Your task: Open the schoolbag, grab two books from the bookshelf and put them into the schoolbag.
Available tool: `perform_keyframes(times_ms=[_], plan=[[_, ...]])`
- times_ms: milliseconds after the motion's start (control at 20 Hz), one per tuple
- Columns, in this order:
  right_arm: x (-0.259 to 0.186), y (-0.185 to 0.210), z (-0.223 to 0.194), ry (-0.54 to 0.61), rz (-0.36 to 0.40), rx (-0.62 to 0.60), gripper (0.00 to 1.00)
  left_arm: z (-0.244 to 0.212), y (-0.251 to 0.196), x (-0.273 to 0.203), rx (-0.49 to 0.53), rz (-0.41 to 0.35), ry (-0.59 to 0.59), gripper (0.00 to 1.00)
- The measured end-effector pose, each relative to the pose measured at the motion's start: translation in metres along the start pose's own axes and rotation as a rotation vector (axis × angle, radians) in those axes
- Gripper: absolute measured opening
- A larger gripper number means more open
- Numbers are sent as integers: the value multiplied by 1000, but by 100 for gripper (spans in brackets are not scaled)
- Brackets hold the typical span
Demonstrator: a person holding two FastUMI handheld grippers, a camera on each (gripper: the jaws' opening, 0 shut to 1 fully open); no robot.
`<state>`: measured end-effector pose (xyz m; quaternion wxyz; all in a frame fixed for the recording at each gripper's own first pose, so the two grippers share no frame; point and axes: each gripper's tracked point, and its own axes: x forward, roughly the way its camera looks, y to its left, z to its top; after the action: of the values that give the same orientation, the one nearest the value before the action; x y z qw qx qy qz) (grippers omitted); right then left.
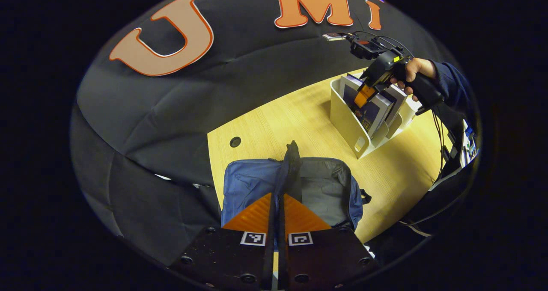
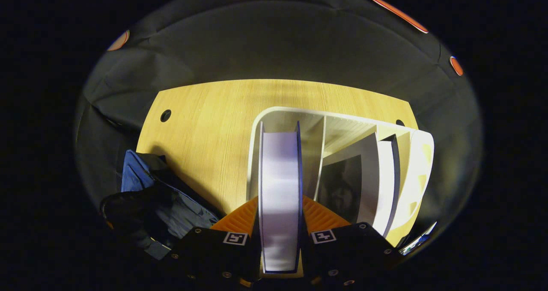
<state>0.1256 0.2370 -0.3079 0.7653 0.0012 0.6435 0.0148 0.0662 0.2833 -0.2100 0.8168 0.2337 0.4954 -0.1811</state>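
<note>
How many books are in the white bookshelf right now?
2, maybe more hidden. One book stands in the bookshelf's left compartment, clamped between the right gripper's fingers. Another book leans in the compartment to its right.

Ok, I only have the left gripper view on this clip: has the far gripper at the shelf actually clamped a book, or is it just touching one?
Observer: Clamped. In the right gripper view the right gripper has a book between both fingers, page edges toward the camera.
Operator: Which slot is it in?
Observer: The end compartment of the bookshelf, on the schoolbag side.
Operator: Anything left for a second trip?
Observer: Yes, a second book leans in a compartment further over.
</note>
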Motion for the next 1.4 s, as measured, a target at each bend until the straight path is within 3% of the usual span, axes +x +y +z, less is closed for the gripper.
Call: perform_keyframes(times_ms=[100,150,200,500,550,600,850,1200,1400], plan=[[-2,-1,-2,29,7,9,38,0,-1,1,-2,-6,-2,5],[-4,-2,-4,45,16,9,29,-1,-2,1,-4,-10,-1,5],[-5,-4,-5,46,21,13,37,-2,-2,2,-6,-15,-1,5],[-37,-13,-2,31,92,44,36,-6,-4,3,-21,-24,-1,5],[-44,-16,-1,24,102,51,44,-5,-4,3,-23,-26,0,5],[-51,-18,-2,18,114,56,35,-6,-5,3,-23,-28,-1,5],[-101,-34,2,-40,186,94,35,-6,-5,1,-28,-30,0,5],[-183,-32,-8,-161,369,139,34,-7,-1,-1,-55,-47,-3,5],[-206,-3,-29,-205,508,171,34,-3,3,-2,-53,-56,2,5]])
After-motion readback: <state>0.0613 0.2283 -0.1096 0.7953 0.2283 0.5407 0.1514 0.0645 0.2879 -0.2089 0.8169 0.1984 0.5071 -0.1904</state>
